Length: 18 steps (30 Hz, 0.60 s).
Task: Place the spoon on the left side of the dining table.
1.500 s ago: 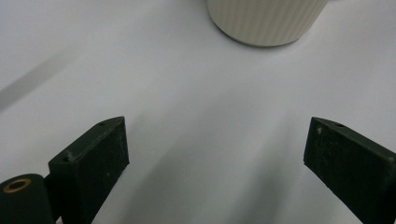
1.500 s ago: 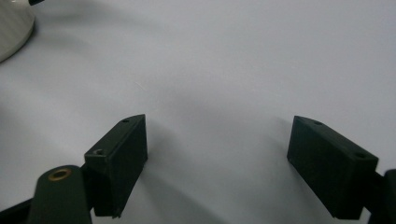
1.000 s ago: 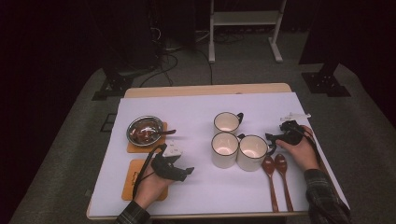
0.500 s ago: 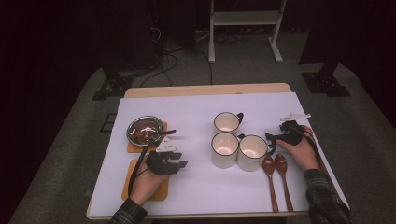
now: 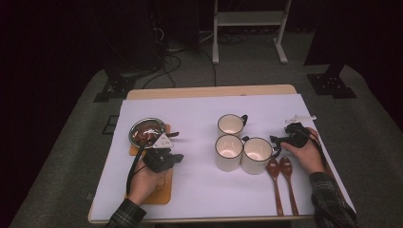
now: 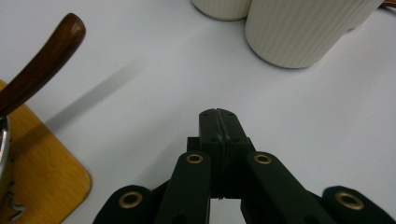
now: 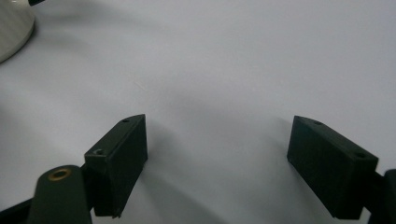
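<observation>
Wooden spoon (image 6: 39, 63) propped in steel bowl (image 5: 145, 130) on far-left coaster (image 5: 164, 129), just beyond left gripper (image 5: 177, 159); jaws just closed tight on nothing; spoon not yet grasped; right gripper (image 5: 276, 139) spread wide, empty, beside right-hand mug (image 5: 257, 155); pickup left.

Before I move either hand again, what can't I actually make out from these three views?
- High view: what lies in the metal bowl is too small and dim to name.
- High view: the left gripper hides part of the wooden board under it.
- Left gripper view: the bowl and the wooden handle are cut by the left edge.
- Right gripper view: the mug is cut at the corner.
</observation>
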### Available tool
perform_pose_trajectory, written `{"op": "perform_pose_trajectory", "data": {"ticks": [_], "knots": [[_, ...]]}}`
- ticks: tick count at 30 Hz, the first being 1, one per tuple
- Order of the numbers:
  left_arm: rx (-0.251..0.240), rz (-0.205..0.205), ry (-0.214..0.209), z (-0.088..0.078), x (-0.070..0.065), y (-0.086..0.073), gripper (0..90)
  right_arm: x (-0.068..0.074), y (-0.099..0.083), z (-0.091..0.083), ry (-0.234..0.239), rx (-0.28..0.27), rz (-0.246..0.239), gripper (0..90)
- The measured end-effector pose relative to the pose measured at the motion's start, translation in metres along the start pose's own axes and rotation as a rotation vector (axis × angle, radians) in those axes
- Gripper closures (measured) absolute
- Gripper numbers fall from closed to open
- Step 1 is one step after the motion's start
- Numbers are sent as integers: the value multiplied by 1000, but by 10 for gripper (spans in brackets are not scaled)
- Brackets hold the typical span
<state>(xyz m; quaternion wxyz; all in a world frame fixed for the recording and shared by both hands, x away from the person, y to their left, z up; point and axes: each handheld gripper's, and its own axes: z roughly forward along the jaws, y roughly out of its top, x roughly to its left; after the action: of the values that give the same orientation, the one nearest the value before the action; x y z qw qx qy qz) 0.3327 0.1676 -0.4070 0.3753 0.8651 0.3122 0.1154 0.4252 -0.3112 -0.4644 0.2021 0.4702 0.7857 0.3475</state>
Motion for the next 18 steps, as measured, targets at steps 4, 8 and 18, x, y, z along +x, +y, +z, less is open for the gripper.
{"op": "perform_pose_trajectory", "data": {"ticks": [4, 8, 18], "knots": [[2, 3, 9, -1, 3, 3, 900, 0, 0, 0, 0, 0, 0, 185], [-2, -5, 9, -1, 6, 5, 900, 0, 0, 0, 1, 0, 0, 185], [-5, -10, 19, 0, 17, 12, 900, 0, 0, 0, 0, 0, 1, 185]]}}
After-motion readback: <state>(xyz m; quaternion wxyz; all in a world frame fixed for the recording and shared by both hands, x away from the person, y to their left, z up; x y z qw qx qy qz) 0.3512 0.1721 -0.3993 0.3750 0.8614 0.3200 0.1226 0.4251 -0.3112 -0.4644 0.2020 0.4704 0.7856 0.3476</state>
